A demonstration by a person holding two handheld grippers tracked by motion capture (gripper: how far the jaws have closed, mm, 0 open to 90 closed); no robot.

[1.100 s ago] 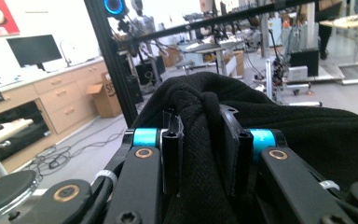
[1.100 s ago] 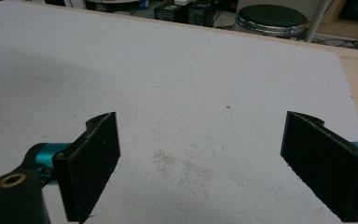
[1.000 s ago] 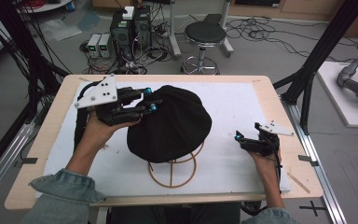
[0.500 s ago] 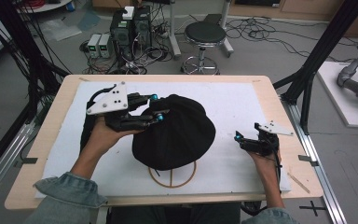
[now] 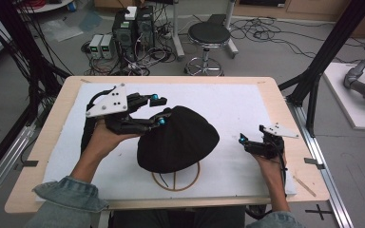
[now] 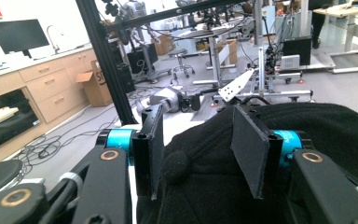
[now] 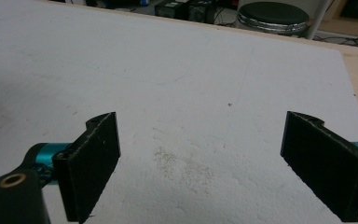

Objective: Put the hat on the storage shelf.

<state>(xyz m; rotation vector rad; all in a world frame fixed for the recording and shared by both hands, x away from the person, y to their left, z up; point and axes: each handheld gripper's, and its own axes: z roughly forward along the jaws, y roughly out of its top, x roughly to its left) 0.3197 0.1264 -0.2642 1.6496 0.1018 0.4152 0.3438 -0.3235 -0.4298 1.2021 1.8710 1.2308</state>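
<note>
The left gripper (image 5: 158,110) has just been opening its fingers, a black hat (image 5: 180,140) between them, unpinched. The right gripper (image 5: 248,142) rests open on the tabletop (image 5: 247,104), holding nothing.

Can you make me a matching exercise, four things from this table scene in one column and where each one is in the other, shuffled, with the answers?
Things:
1. black hat
2. wooden stand
3. left gripper
4. right gripper

Places:
A. resting on the white mat at the table's right, nothing between its jaws
B. draped over the stand
C. at the hat's left edge, cloth between its jaws
D. under the hat, ring base showing

Pairs: 1-B, 2-D, 3-C, 4-A
</note>
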